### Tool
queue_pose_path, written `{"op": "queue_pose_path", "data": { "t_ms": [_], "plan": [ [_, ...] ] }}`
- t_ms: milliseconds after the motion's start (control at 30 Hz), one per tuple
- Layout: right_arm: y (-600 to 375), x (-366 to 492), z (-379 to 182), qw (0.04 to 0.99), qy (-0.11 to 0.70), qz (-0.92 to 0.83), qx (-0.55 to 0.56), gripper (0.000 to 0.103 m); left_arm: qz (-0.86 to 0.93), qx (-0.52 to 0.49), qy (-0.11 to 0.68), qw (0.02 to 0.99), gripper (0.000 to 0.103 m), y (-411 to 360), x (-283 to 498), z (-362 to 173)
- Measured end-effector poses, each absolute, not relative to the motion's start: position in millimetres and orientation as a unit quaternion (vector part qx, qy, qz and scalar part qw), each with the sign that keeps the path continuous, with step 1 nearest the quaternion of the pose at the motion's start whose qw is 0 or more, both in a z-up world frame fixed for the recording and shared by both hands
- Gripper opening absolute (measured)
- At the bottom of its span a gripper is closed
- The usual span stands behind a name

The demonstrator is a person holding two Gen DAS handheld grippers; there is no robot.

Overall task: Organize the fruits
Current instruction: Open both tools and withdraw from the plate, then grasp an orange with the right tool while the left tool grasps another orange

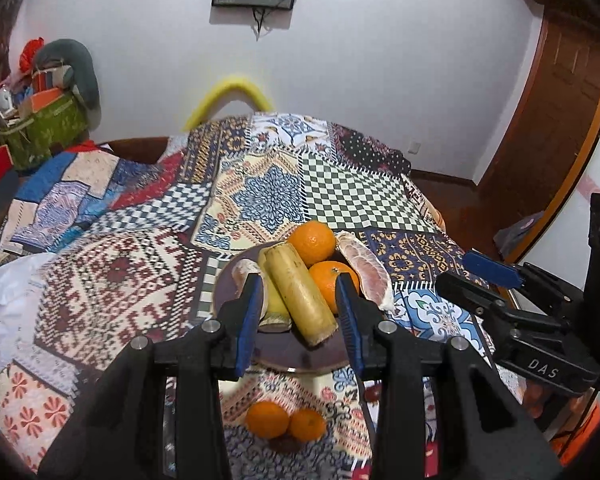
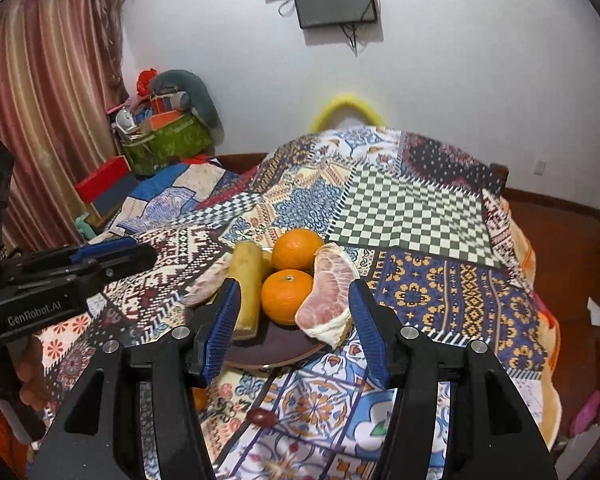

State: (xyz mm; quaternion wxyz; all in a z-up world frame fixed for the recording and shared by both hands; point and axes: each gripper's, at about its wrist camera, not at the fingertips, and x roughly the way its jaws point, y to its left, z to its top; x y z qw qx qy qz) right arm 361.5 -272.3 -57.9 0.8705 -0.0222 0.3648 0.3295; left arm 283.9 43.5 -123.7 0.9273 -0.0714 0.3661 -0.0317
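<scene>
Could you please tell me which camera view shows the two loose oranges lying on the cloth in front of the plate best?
The left wrist view: both loose oranges lie in full sight, side by side on the patchwork cloth, nearer the camera than the plate. In the right wrist view only an orange sliver peeks out beside the right hand-held gripper's finger.

left wrist: above, angled down, near | right wrist: same, further right | shared: plate (image 1: 284,350) of fruit

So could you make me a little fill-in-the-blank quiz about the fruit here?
The plate holds ____ whole oranges.
The pale yellow stalk lies to the ____ of the plate's oranges.
Off the plate, ____ oranges sit on the patterned cloth.
Both grippers hold ____.

Missing: two; left; two; nothing
</scene>
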Motion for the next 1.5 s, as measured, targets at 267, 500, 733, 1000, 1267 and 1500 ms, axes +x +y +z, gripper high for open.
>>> {"op": "queue_pose_path", "data": {
  "t_ms": [267,500,733,1000,1267,1500],
  "plan": [
    [-274.4,327.3,-52.4,0.868,0.36,0.339,-0.027,0.055,-0.018,-0.057,0.353,0.934,0.045,57.5,238.7,-116.3],
    [-263.2,305.4,-68.1,0.855,0.38,0.35,-0.039,0.055,-0.014,-0.049,0.375,0.926,0.045,68.3,212.9,-135.6],
    [-242.6,289.1,-96.3,0.835,0.408,0.364,-0.061,0.055,-0.012,-0.026,0.397,0.918,0.049,76.3,192.1,-160.4],
    [-216.7,285.7,-130.4,0.812,0.444,0.37,-0.075,0.055,-0.012,-0.048,0.43,0.902,0.051,91.4,185.6,-196.7],
    [-198.9,293.3,-149.1,0.796,0.467,0.378,-0.074,0.055,-0.003,-0.059,0.445,0.893,0.051,98.2,191.0,-221.1],
    [-189.7,296.4,-157.4,0.774,0.484,0.403,-0.071,0.034,-0.009,-0.064,0.44,0.896,0.051,98.2,195.4,-220.0]
  ]
}}
